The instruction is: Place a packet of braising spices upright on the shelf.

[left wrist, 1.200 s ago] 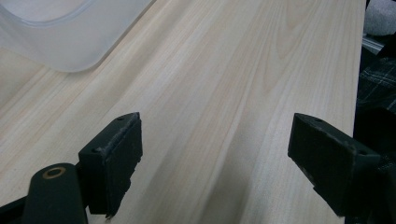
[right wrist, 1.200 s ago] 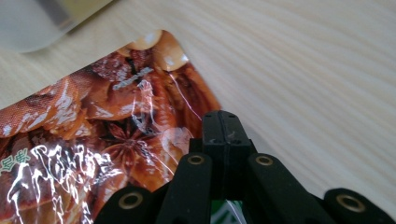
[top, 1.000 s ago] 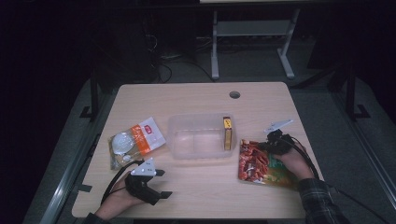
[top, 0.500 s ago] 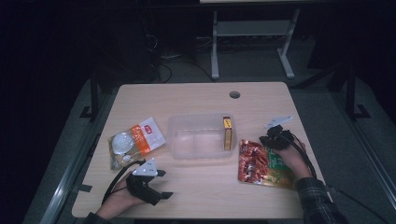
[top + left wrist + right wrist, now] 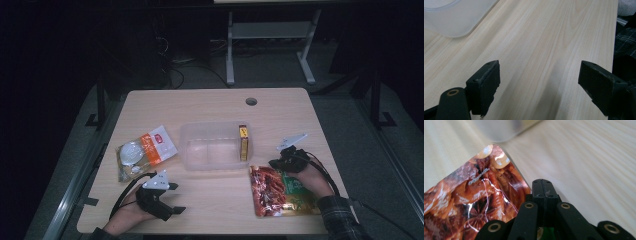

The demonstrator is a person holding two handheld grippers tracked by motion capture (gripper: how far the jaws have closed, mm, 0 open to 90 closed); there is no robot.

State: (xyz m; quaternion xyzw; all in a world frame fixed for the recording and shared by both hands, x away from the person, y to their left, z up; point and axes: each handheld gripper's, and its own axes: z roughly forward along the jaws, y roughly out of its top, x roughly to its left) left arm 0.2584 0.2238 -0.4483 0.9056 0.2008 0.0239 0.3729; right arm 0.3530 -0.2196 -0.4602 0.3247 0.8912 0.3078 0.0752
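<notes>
1. From above I see a pale wooden table in a dark room, with my 2 hand-held grippers coming in from the bottom edge.
2. My right gripper sits at the upper right edge of a glossy red food packet. The packet lies flat at the table's front right.
3. In the right gripper view its 2 black jaws are pressed together. I cannot tell whether the packet's edge is caught between them; the tips lie just beside that edge, over bare wood.
4. The packet's printed side faces up, and its top corner points toward a clear plastic tub in the middle of the table.
5. A thin yellow box stands on edge inside the tub, against its right wall.
6. My left gripper rests at the front left, jaws spread wide with only wood between them.
7. An orange and white pouch lies left of the tub, apart from both grippers.
</notes>
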